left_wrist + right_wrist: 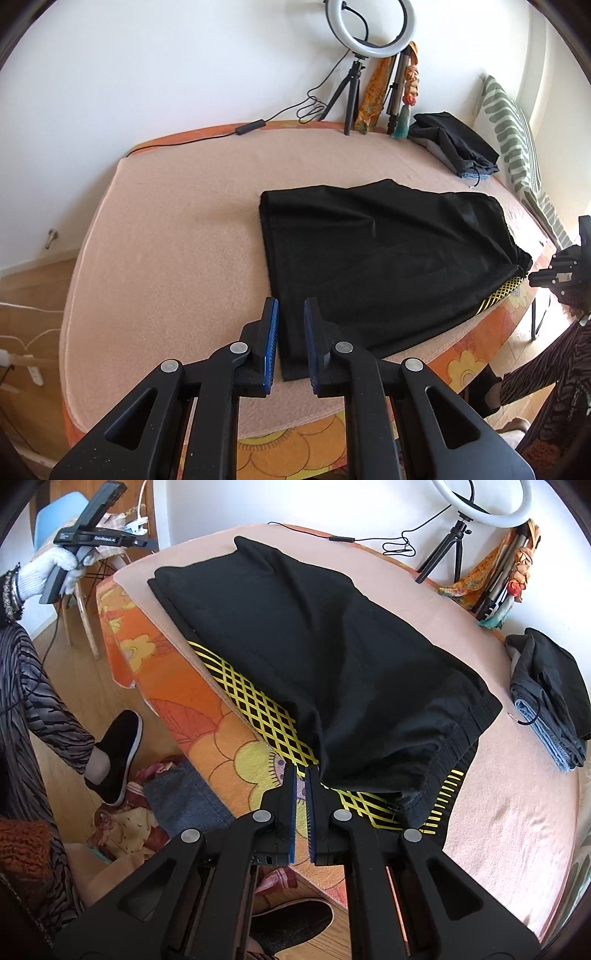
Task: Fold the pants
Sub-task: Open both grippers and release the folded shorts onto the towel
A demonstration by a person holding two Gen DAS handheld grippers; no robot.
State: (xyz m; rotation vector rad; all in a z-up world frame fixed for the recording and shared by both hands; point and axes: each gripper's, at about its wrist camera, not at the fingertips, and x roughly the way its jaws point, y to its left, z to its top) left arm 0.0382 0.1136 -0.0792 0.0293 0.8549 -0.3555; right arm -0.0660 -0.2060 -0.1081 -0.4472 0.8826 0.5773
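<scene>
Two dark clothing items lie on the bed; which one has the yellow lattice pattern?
The black pants spread at the near edge, yellow lattice along their side. The folded clothes pile by the wall shows none.

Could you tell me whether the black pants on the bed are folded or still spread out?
Folded. The black pants lie doubled into a stacked rectangle, layered edges and waistband visible, on the bed.
</scene>
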